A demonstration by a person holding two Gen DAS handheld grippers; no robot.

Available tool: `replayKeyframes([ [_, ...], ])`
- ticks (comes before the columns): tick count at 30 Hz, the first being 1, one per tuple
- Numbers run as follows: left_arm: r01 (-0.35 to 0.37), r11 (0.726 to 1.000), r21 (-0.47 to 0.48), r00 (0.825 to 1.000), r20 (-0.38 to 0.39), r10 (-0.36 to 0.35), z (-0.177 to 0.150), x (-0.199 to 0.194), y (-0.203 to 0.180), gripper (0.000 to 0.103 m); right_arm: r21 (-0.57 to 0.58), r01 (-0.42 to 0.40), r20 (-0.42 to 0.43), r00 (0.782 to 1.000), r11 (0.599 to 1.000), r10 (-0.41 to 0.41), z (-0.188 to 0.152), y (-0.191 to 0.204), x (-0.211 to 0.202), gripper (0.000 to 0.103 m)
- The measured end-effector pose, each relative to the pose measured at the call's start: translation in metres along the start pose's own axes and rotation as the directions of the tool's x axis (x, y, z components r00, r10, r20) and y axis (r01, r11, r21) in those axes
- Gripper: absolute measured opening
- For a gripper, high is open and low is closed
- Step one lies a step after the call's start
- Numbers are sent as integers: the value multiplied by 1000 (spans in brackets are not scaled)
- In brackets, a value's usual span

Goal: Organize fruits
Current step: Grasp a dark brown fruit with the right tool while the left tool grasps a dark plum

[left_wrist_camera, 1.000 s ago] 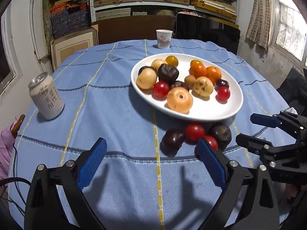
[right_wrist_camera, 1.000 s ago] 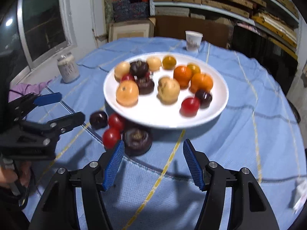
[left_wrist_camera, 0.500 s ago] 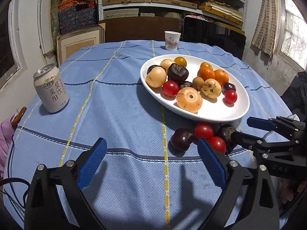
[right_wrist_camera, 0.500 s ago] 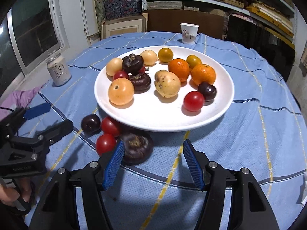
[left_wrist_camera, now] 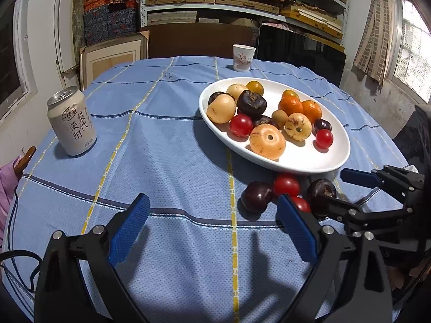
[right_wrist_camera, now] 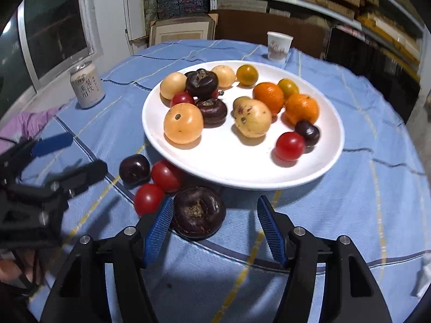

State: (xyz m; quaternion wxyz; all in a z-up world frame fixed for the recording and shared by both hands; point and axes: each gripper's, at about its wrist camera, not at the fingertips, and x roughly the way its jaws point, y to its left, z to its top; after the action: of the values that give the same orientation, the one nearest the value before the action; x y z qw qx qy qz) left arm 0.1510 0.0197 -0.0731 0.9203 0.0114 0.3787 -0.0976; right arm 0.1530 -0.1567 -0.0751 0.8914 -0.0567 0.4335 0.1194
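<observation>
A white plate (left_wrist_camera: 296, 165) (right_wrist_camera: 242, 183) holds several fruits: oranges, pale yellow ones, dark ones and red tomatoes. On the blue cloth just in front of it lie a dark plum (left_wrist_camera: 256, 196) (right_wrist_camera: 134, 169), two red tomatoes (left_wrist_camera: 286, 184) (right_wrist_camera: 148, 198) and a dark ribbed fruit (left_wrist_camera: 320, 192) (right_wrist_camera: 198, 212). My right gripper (right_wrist_camera: 214, 215) (left_wrist_camera: 347, 191) is open. The ribbed fruit lies between its fingers, close against the left pad and well apart from the right one. My left gripper (left_wrist_camera: 212, 215) (right_wrist_camera: 72, 158) is open over bare cloth, left of the loose fruits.
A drink can (left_wrist_camera: 71, 125) (right_wrist_camera: 86, 86) stands at the table's left side. At the far edge is a paper cup (left_wrist_camera: 243, 58) (right_wrist_camera: 278, 45). Pink cloth (left_wrist_camera: 6, 183) hangs off the left edge. Shelves and boxes stand behind the table.
The right gripper has edged toward the dark ribbed fruit, which now sits further in between its fingers. The left gripper's view has swung a little left. Both stay open.
</observation>
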Motion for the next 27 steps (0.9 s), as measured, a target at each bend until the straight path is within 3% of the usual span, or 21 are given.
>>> replayKeyframes([
  [6, 7, 1000, -10, 1000, -7, -7, 0, 1, 2, 93, 9, 65, -1, 998, 998, -65, -12, -13, -15, 65],
  [10, 9, 1000, -12, 1000, -7, -9, 0, 2, 3, 93, 18, 16, 22, 1000, 1000, -16, -10, -13, -19, 65],
  [17, 11, 1000, -24, 1000, -13, -12, 0, 4, 5, 93, -38, 35, -33, 999, 999, -36, -1, 8, 11, 64],
  [18, 11, 1000, -22, 1000, -15, -12, 0, 5, 5, 93, -46, 41, -41, 998, 998, -43, -1, 10, 16, 56],
  [19, 11, 1000, -20, 1000, -16, -11, 0, 5, 5, 93, -49, 38, -40, 998, 998, -40, -1, 11, 18, 42],
  [24, 12, 1000, 4, 1000, -21, -12, -1, 7, 0, 93, -54, 48, -20, 999, 997, -49, -8, 14, 9, 41],
  [27, -5, 998, 65, 999, -48, 8, -1, 13, -11, 93, -64, 34, 2, 999, 997, -34, -18, 11, -6, 41],
])
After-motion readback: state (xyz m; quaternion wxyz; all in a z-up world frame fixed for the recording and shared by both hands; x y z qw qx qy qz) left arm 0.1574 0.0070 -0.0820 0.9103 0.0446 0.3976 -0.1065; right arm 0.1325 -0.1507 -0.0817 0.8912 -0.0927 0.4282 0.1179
